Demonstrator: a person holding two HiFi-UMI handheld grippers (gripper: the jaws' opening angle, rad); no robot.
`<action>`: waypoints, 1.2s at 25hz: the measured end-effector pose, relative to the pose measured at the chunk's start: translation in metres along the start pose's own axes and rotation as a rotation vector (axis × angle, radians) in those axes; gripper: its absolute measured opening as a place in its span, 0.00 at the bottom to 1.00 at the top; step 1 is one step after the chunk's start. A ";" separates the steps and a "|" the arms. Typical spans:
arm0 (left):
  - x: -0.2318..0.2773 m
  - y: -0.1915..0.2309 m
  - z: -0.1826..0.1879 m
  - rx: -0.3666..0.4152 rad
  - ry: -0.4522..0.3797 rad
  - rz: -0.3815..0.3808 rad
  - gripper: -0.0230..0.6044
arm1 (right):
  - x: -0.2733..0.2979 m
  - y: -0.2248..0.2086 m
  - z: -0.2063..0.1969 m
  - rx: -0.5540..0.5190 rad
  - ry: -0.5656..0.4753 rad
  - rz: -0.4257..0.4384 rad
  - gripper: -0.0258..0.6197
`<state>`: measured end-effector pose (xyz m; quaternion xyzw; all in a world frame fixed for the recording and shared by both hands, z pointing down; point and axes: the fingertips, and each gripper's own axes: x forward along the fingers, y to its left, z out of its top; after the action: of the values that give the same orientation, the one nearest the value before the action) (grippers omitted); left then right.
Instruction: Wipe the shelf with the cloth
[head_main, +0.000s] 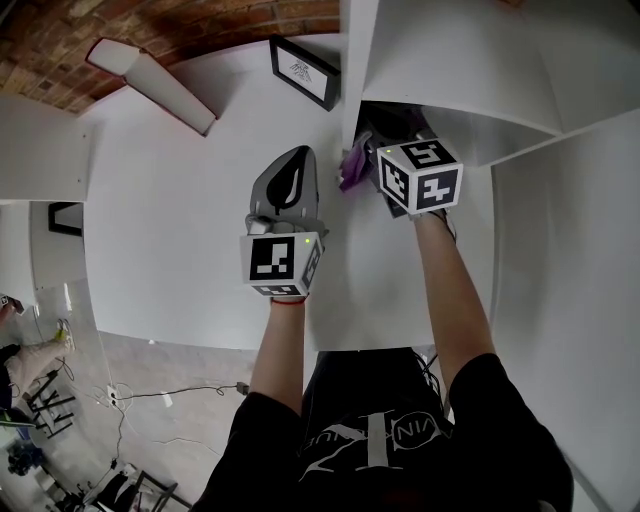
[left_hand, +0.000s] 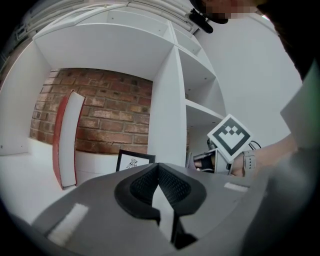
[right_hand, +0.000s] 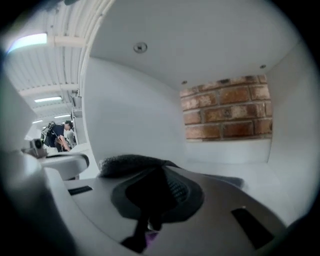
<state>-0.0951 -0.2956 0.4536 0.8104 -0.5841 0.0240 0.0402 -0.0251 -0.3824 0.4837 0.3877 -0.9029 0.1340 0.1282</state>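
At the far left of the shelf (head_main: 180, 230), a flat board (left_hand: 67, 137) leans upright. It has a smooth white face, a red edge and rounded corners, and behind it is the rough brick wall (left_hand: 110, 105). To its right, far back, a small picture in a thin black frame (left_hand: 134, 161) stands propped, its sheet white with a dark drawing. Both are well apart from the tools.

The left tongs (left_hand: 159, 167) hang over the near part of this open bay, clenched on nothing. Their ribbed black pads meet at the tips, and the grey shell around them is smooth and curved. The frame is straight beyond them.

Next comes the white upright divider (left_hand: 167, 110), a plain flat panel that parts the wide left bay from a stack of narrower bays on the right. It stands between the two tools.

The purple cloth (head_main: 352, 170), soft and fuzzy, is bunched just past the divider at the mouth of a right-hand bay. The right tongs (right_hand: 161, 175) are clamped tight on it, and a fold of it swells over the left jaw. That bay has smooth white walls and floor, two small round fittings in its ceiling, and brick at the back.
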 end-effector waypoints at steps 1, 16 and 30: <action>0.000 -0.001 0.000 0.001 0.000 -0.001 0.05 | -0.005 0.002 0.011 0.003 -0.050 0.008 0.07; 0.002 -0.015 0.010 0.026 0.009 -0.032 0.05 | -0.066 0.025 0.122 0.117 -0.522 0.131 0.07; 0.005 -0.019 0.009 0.011 0.012 -0.034 0.05 | -0.019 0.015 0.041 -0.268 -0.116 0.011 0.07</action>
<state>-0.0754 -0.2953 0.4443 0.8203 -0.5698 0.0314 0.0395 -0.0288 -0.3740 0.4369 0.3694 -0.9207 -0.0097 0.1257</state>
